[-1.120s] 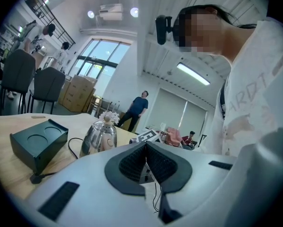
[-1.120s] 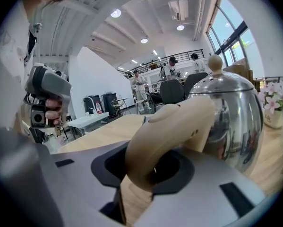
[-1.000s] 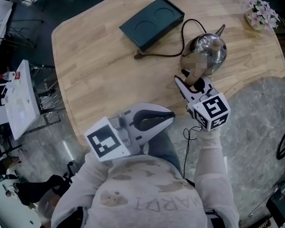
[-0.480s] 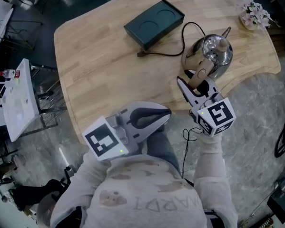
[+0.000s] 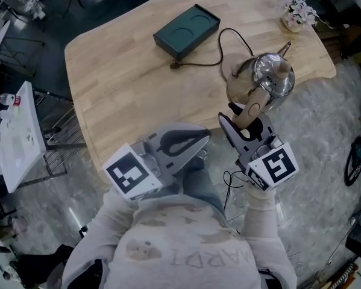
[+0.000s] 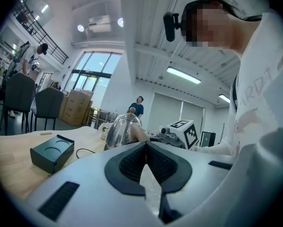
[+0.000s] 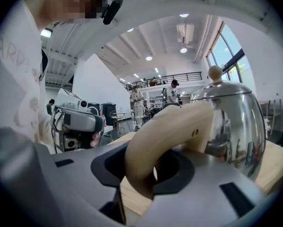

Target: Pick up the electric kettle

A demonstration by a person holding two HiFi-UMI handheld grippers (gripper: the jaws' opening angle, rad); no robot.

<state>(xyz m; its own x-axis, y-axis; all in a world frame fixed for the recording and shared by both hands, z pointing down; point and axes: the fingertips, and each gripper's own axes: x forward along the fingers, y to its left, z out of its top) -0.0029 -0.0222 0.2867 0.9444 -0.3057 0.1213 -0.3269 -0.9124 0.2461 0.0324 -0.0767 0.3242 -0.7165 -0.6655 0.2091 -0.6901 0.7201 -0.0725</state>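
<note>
The shiny steel electric kettle [image 5: 269, 76] with a tan handle [image 5: 253, 106] hangs above the front right part of the wooden table [image 5: 126, 83]. My right gripper [image 5: 244, 123] is shut on that handle. In the right gripper view the handle [image 7: 165, 136] fills the space between the jaws, and the kettle's body [image 7: 233, 122] is just beyond. My left gripper [image 5: 196, 141] is shut and empty, low at the table's near edge. In the left gripper view the kettle [image 6: 120, 129] shows ahead of its closed pads.
A dark green base tray [image 5: 187, 31] lies at the back of the table, with a black cord [image 5: 225, 46] running from it toward the kettle. A small flower pot [image 5: 295, 14] stands at the far right corner. A white stand [image 5: 14, 137] is left of the table.
My right gripper has risen with the kettle, which now sits nearer the table's front edge and looks larger. The left gripper has shifted a little up and forward.
</note>
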